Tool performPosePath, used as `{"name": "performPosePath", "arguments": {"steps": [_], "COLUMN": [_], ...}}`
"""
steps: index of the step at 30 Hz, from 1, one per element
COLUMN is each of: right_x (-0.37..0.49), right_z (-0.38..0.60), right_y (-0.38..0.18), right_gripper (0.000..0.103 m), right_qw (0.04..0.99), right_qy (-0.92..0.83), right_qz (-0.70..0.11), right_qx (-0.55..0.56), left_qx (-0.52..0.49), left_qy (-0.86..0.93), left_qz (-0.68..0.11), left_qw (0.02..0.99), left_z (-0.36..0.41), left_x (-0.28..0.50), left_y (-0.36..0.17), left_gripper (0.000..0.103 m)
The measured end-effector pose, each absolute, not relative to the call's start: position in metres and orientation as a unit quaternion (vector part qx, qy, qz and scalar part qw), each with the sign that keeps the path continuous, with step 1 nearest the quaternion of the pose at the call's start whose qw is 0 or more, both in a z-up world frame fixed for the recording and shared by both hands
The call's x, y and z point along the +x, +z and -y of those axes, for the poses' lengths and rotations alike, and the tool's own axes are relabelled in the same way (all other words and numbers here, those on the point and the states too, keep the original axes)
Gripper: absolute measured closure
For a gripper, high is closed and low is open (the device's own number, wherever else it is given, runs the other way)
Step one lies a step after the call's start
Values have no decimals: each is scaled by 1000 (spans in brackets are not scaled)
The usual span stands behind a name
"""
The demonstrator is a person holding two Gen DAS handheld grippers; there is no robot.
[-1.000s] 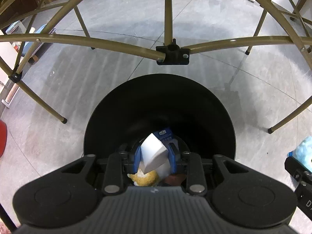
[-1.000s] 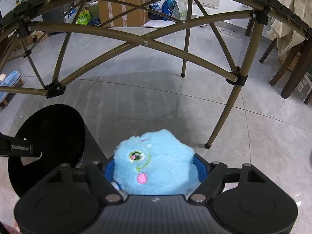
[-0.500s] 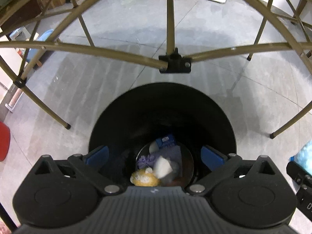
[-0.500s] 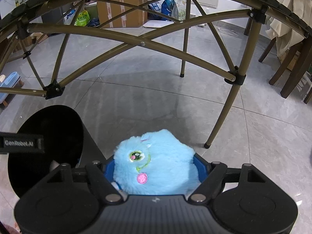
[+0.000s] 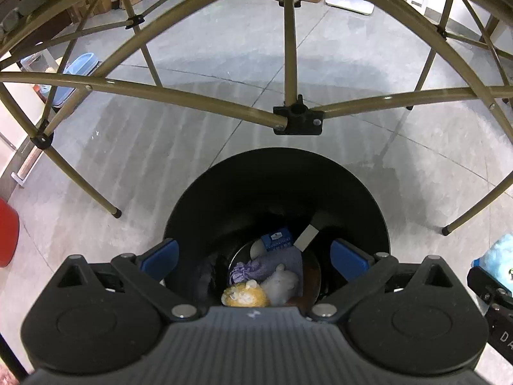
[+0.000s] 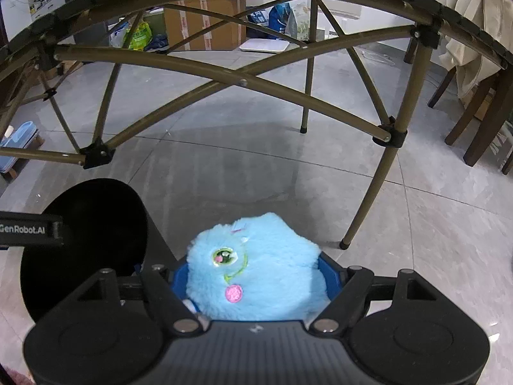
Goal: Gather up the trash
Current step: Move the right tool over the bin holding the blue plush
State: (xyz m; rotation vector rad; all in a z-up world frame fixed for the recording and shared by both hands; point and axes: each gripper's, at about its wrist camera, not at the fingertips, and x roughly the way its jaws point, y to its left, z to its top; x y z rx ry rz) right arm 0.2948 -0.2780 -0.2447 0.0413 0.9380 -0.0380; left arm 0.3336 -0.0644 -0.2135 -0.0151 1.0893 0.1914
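Note:
A black round bin (image 5: 275, 179) stands on the grey floor, directly below my left gripper (image 5: 255, 258), whose jaws are open wide with nothing between them. At the bin's bottom lie a white crumpled wad (image 5: 282, 284), a yellow plush piece (image 5: 245, 295), a purple pouch (image 5: 247, 271) and a blue packet (image 5: 276, 240). My right gripper (image 6: 253, 277) is shut on a fluffy light-blue plush toy (image 6: 256, 272), held above the floor just right of the bin (image 6: 86, 234). The toy (image 5: 500, 256) also shows at the right edge of the left wrist view.
Olive metal bars of a folding table frame (image 5: 296, 118) cross over the bin, with legs (image 6: 362, 211) standing on the tiles around it. Wooden chairs (image 6: 481, 112) stand at the right, boxes and bags (image 6: 205, 22) at the back, a red object (image 5: 8, 234) at the far left.
My left gripper opened and let go of the white wad, which dropped to the bottom of the bin. The right gripper has kept still with the blue toy.

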Motion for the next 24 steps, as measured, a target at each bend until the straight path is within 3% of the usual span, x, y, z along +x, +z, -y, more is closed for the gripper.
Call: {"name": "performPosePath", "arguments": {"steps": [24], "right_x": [302], "right_z": [195], "right_y": [-211], "right_gripper": [27], "right_qw": [910], "right_qy": [42], "right_qz": [-413], "right_qx": [-16], "left_qx": [-31], "left_qy": [138], "left_qz": [-461], "left_qw": [876], "left_z": [-22], "left_x": [301], "left_y": [-165], "left_gripper": [0]}}
